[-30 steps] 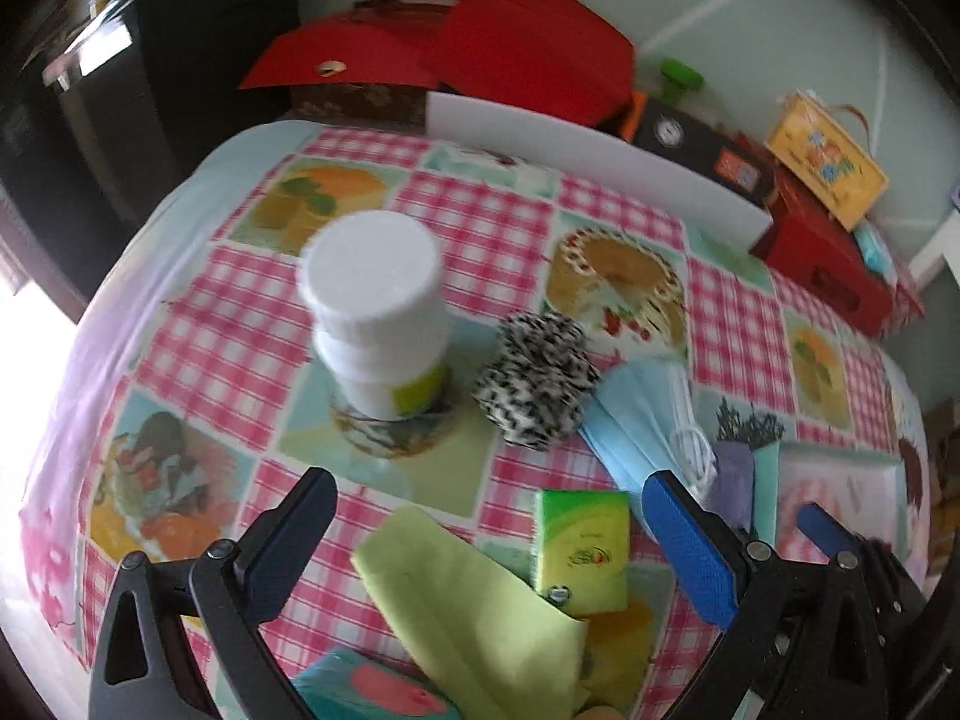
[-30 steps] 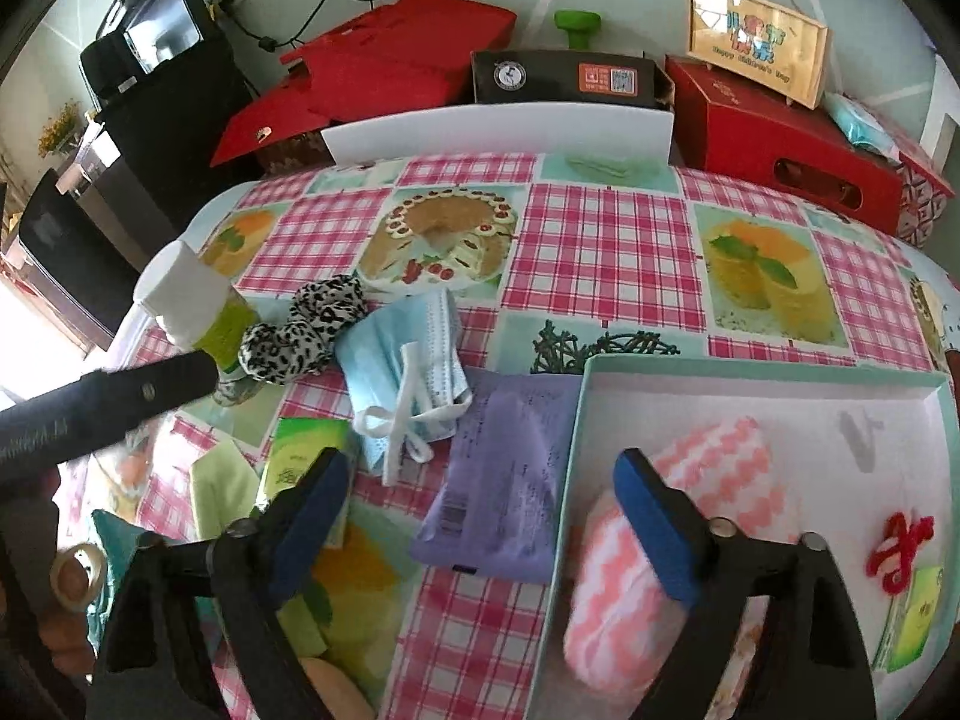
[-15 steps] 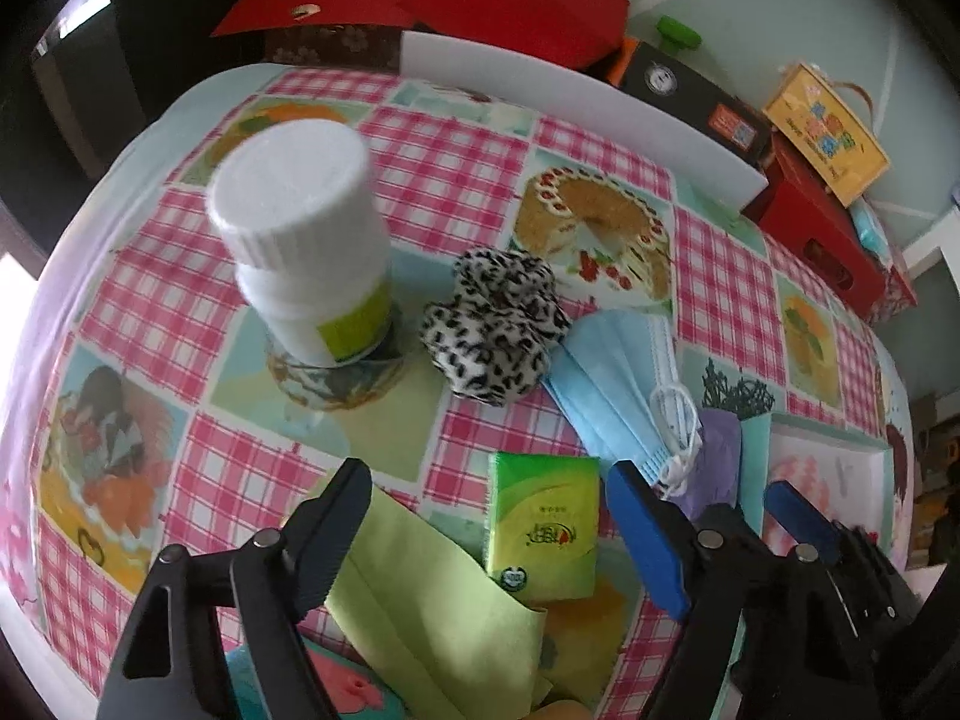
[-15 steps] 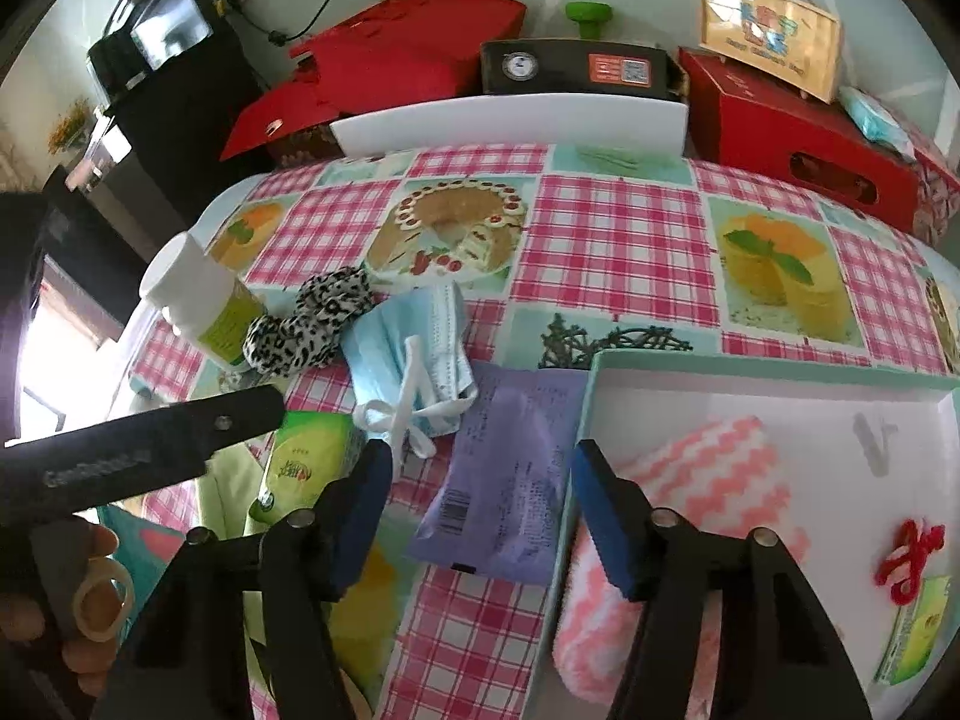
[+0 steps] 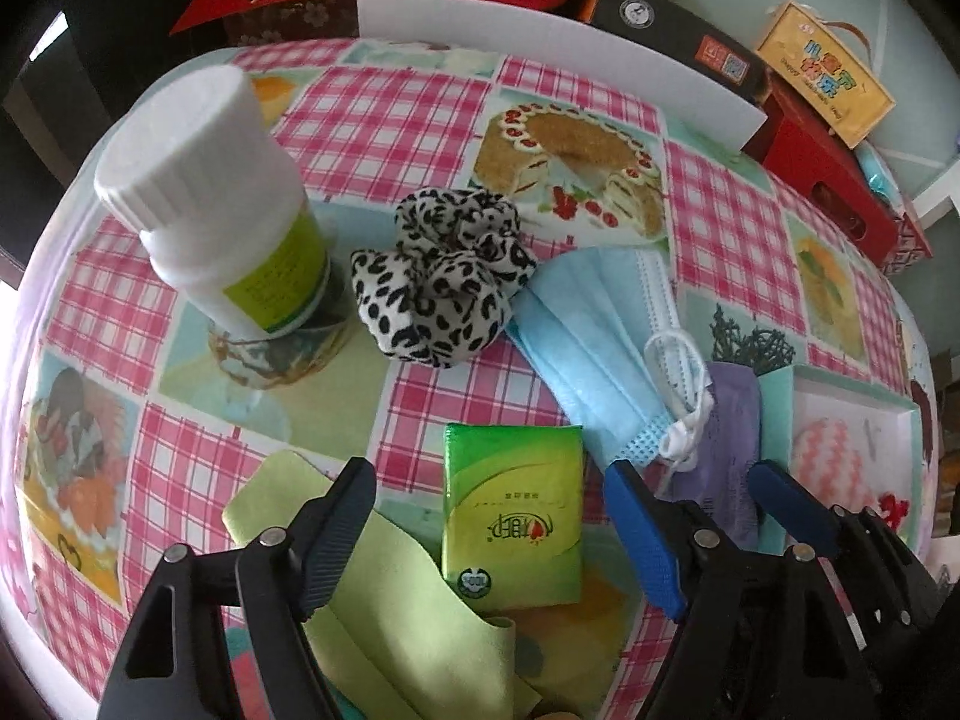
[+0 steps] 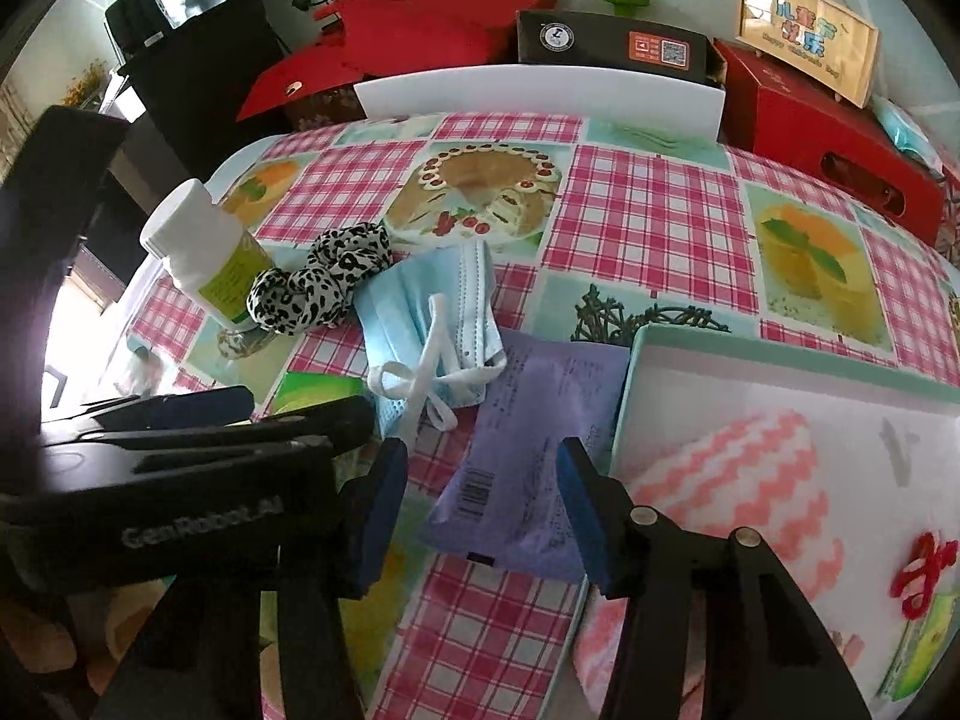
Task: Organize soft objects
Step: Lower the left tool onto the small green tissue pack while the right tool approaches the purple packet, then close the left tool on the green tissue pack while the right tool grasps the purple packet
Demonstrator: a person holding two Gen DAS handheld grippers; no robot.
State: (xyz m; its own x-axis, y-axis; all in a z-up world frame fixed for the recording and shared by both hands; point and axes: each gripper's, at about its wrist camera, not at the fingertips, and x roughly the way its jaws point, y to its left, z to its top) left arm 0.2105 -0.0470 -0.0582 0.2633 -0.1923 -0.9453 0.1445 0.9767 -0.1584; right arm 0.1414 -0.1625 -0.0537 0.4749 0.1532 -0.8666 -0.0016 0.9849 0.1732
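Both grippers are black plastic, with silver screws at the pivots of their angular arms. The right gripper (image 6: 477,507) has blue ribbed pads. The left gripper (image 5: 489,525) has one blue pad, one dark, and pale lettering along its side.

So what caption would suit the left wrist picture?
Open left gripper, jaws just narrowed, poised around a green tissue pack beside a blue face mask.

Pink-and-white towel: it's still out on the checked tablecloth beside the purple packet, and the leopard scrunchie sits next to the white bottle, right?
Not quite. The right wrist view shows the pink-and-white towel lying inside the mint-rimmed box, not on the tablecloth. The purple packet lies just outside that box. The leopard scrunchie does sit next to the white bottle.
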